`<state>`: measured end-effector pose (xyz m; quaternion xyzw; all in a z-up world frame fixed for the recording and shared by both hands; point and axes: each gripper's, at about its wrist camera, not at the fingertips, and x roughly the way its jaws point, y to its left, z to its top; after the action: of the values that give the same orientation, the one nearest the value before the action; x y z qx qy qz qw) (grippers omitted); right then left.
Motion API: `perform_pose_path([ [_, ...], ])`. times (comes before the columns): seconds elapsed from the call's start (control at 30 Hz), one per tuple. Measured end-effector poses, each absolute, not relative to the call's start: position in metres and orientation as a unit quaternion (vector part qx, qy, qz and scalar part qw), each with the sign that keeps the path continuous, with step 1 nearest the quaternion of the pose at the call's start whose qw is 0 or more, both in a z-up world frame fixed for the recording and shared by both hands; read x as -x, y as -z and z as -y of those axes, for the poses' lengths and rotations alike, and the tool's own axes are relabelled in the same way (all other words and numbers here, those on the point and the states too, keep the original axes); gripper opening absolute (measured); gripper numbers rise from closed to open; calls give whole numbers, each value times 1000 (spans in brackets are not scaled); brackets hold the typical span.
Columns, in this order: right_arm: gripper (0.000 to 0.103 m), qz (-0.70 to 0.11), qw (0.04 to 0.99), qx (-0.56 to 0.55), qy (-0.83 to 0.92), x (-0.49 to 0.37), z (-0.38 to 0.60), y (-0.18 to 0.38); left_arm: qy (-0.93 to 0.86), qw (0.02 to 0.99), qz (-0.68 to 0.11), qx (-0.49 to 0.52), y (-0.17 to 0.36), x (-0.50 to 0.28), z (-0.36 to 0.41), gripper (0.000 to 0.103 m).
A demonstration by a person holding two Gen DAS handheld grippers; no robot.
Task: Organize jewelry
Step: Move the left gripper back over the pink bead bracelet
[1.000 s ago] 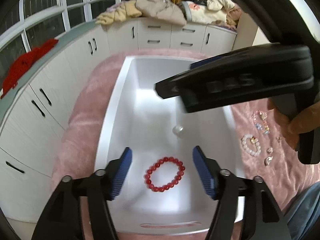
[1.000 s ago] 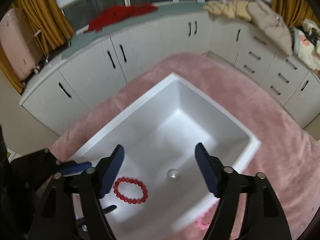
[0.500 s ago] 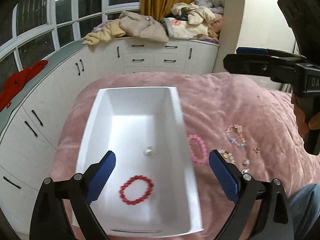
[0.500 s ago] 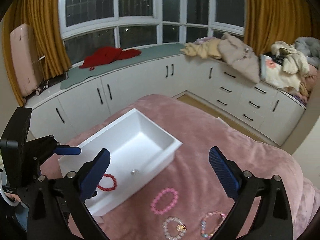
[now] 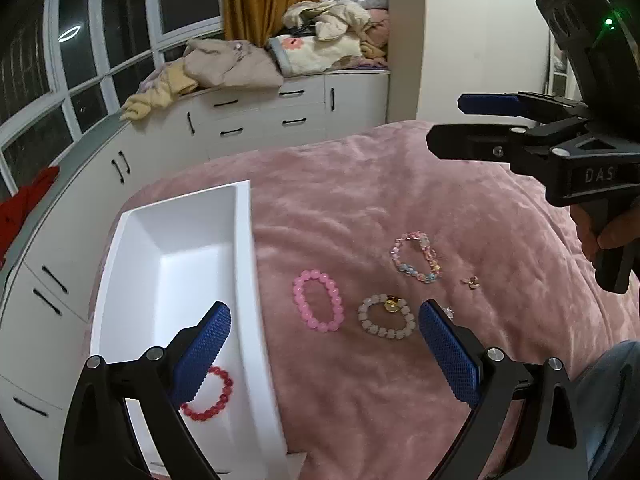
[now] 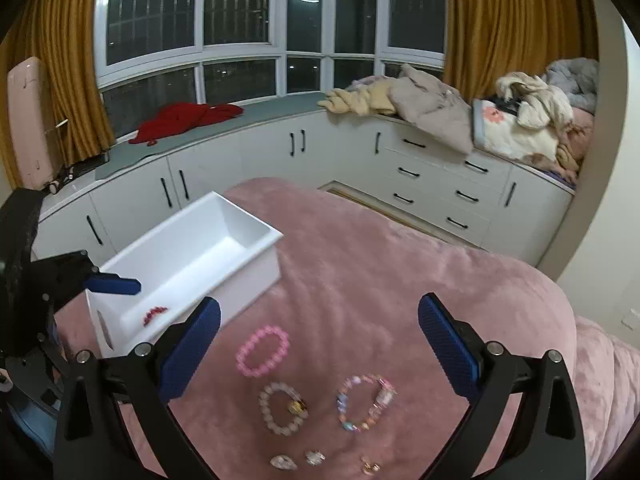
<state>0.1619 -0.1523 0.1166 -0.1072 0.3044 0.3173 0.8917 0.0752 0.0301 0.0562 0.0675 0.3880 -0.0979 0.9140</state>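
A white rectangular box (image 5: 244,264) (image 6: 256,240) sits on a pink blanket. A red bead bracelet (image 5: 210,396) (image 6: 154,314) lies inside it. On the blanket beside the box lie a pink bead bracelet (image 5: 318,306) (image 6: 263,352), a pale bead bracelet with a gold charm (image 5: 386,316) (image 6: 282,408), a multicolour bracelet (image 5: 416,258) (image 6: 366,402) and small earrings (image 5: 471,281) (image 6: 316,458). My left gripper (image 5: 324,354) is open and empty above the box edge and bracelets. My right gripper (image 6: 318,348) is open and empty above the loose jewelry; it also shows in the left wrist view (image 5: 460,124).
The pink blanket (image 6: 400,280) covers a bed. White cabinets (image 6: 420,168) with a window bench run behind, piled with clothes (image 6: 432,100) and a red garment (image 6: 188,118). A person's hand (image 5: 608,228) holds the right gripper.
Both grippers have pulled up and back from the box and swung right. The loose bracelets on the blanket have come into view. The red bracelet stays in the box.
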Motion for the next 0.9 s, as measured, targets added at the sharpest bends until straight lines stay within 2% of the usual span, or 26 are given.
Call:
perform_pose_path([
  [0.3,98,-314,899,96,-289,-155,207,-91,128,914,-378,-69,-38,-85,2,96],
  [0.47,91,-338,890,111,-285,-149,223,-69,116,913,-387,-62,-19,-94,6,96],
  [0.7,89,-355,880,139,-283,-141,228,-41,117,905,-402,-77,9,-103,19,95],
  [0.77,89,-361,879,143,-278,-140,229,-31,108,903,-404,-95,16,-106,22,88],
  [0.83,83,-371,875,148,-275,-140,230,-20,100,899,-414,-106,25,-110,24,80],
  [0.9,76,-387,867,155,-273,-141,231,-7,86,896,-423,-108,34,-116,22,79],
])
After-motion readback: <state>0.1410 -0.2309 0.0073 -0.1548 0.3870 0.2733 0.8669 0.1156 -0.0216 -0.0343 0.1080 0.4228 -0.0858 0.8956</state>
